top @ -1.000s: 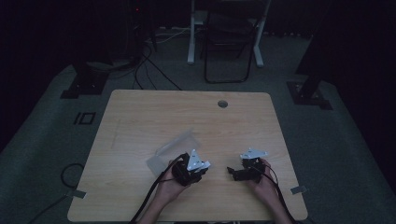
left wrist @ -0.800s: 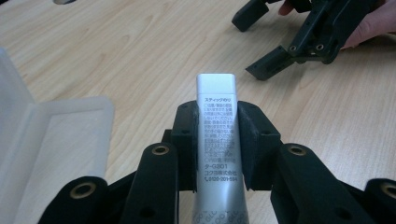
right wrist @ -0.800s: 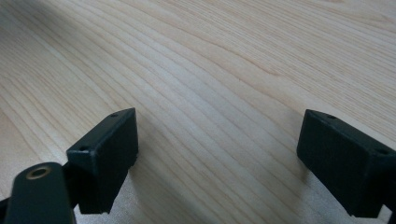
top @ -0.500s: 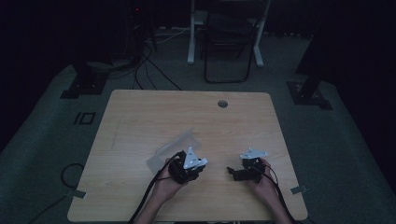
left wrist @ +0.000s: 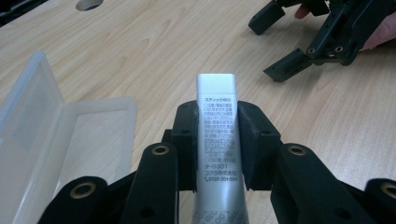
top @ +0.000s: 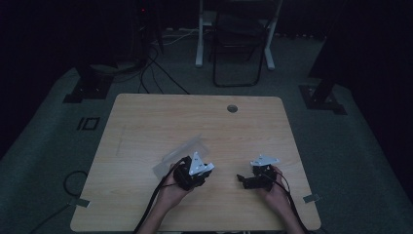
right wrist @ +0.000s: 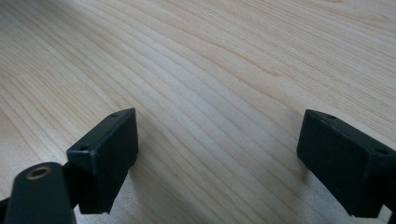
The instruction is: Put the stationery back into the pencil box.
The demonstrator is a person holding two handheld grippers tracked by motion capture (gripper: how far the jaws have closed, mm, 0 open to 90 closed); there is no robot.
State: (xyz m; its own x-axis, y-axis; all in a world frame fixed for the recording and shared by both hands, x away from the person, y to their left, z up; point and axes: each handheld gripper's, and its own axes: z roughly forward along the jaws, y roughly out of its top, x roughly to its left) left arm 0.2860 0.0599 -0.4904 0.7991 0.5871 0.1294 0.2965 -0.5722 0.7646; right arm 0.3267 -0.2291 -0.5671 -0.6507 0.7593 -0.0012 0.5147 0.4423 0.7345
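Little has shifted since a second ago: only my left gripper (left wrist: 217, 140) has edged toward the open case (left wrist: 70, 140), clamped on the glue stick (left wrist: 217, 126) just beside it. To do this well, I should lower it flat into the tray. My right gripper (right wrist: 219, 154) waits near, jaws apart over bare table (right wrist: 210, 56).
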